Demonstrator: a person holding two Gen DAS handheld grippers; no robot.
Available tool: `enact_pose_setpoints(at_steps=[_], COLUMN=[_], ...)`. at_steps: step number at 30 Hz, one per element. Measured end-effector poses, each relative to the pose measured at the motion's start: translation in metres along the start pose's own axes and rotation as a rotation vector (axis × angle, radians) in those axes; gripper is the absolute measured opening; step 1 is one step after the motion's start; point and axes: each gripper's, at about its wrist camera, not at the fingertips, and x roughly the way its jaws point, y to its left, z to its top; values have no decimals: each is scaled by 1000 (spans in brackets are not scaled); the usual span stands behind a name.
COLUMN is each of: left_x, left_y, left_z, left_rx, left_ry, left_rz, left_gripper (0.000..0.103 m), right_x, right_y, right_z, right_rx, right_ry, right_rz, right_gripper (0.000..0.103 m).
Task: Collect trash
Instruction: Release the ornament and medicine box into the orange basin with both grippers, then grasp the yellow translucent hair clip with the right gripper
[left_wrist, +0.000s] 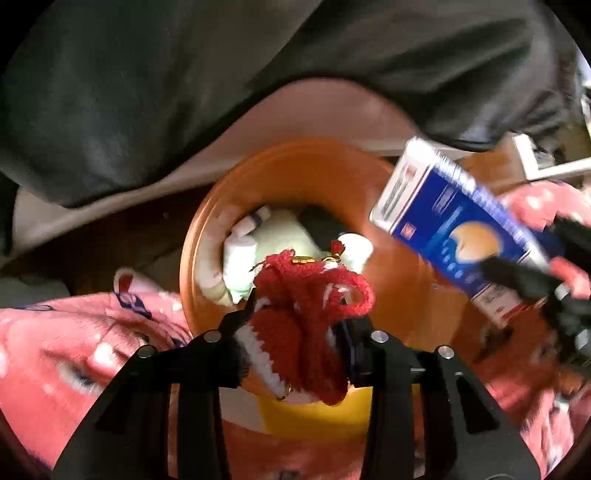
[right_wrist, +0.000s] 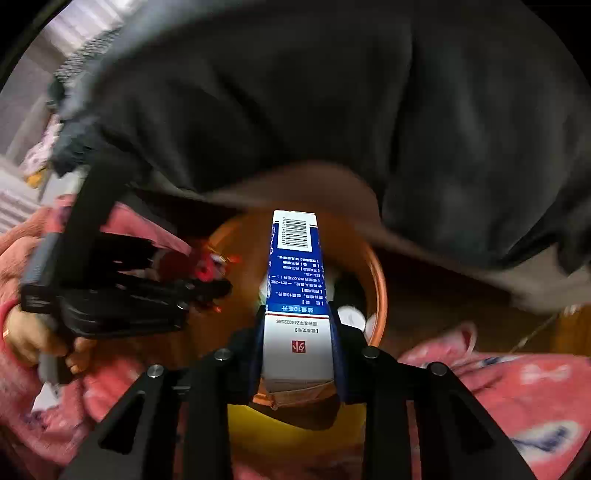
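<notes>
While both loads are hanging over the orange bin (left_wrist: 207, 236), the left gripper (left_wrist: 295, 325) is pinching a red knitted pouch (left_wrist: 306, 295) and the right gripper (right_wrist: 299, 354) is clamping a blue-and-white medicine box (right_wrist: 295, 266); I'd be centring each over the opening before releasing; box is tilting, so its far end is risking the rim.

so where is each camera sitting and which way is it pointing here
Left wrist: on the left gripper, facing down along its fingers into the orange bin; red knitted item clamped; right gripper enters at the side.
Right wrist: on the right gripper, facing down at the orange bin; blue and white box clamped; left gripper and the person's left hand show.
Shared: bin, box, red item, each other's gripper, pink fabric.
</notes>
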Motion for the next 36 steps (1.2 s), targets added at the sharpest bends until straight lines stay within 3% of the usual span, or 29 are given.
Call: enact_pose_setpoints(at_steps=[1, 3, 8, 26, 31, 36], left_x=[7, 17, 21, 12, -8, -57], left_y=[2, 6, 8, 3, -1, -7], left_z=[2, 5, 7, 8, 4, -7], left_rx=[-10, -20, -20, -20, -20, -9], left_ry=[9, 31, 34, -23, -104, -260], left_rz=[42, 96, 90, 119, 147, 93], left_gripper=[42, 52, 70, 70, 70, 70], right_x=[10, 25, 25, 20, 8, -21], right_y=[-2, -6, -14, -31, -33, -32], right_z=[1, 4, 3, -6, -7, -6], right_rx=[15, 37, 89, 146, 145, 136], right_ry=[18, 25, 5, -26, -75, -168], right_rz=[-11, -62, -36, -24, -37, -35], right_gripper=[34, 67, 70, 73, 74, 74])
